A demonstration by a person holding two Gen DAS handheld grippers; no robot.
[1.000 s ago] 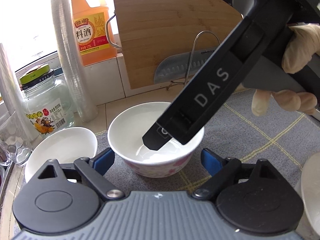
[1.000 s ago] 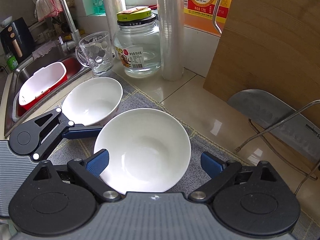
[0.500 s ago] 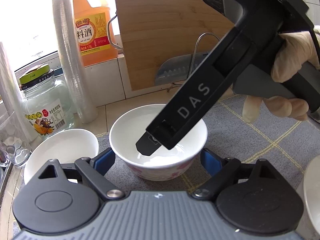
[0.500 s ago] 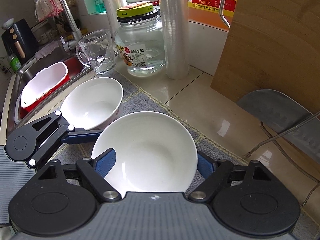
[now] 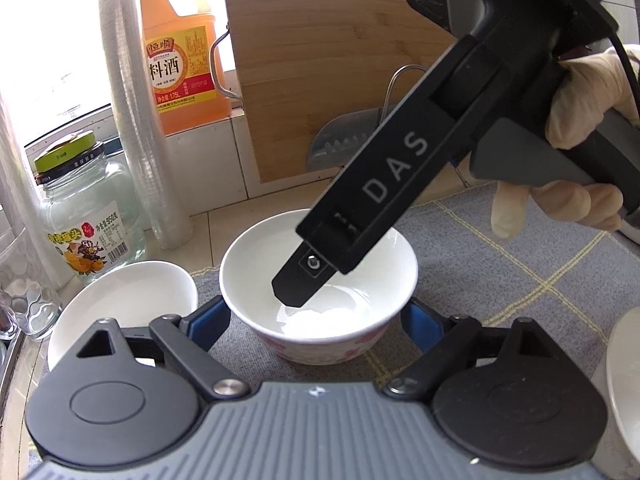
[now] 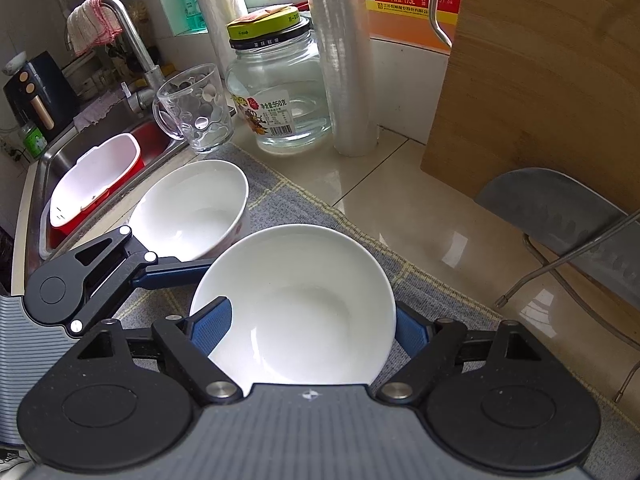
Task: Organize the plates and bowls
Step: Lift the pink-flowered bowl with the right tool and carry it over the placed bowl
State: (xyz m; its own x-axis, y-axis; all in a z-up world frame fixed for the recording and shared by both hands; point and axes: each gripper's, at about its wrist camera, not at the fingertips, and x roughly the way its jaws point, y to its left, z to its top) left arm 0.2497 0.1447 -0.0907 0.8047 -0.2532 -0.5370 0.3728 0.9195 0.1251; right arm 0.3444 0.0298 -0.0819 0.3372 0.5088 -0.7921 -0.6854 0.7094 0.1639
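Grey matting covers the counter (image 6: 400, 184) beside a sink. The floral bowl (image 5: 320, 312) is bracketed by the released left tongs (image 5: 316, 316), while the right tongs (image 6: 312, 328), just closed, are clenched on its rim for lifting and stacking.

Around the near bowl (image 6: 304, 304) room is running tight: a second bowl (image 6: 192, 208) is sitting just to its left, and the sink (image 6: 68, 152) edge is lying beyond that. At the far left a glass mug (image 6: 192, 108), a jar (image 6: 280, 92) and a sleeve of plastic cups (image 6: 344, 56) are lining the wall. To the far right a cutting board (image 6: 540, 60) and a wire rack (image 6: 568, 256) are blocking passage. Between them the pale counter (image 6: 400, 200) and the grey mat (image 5: 500, 264) to the right are lying open.
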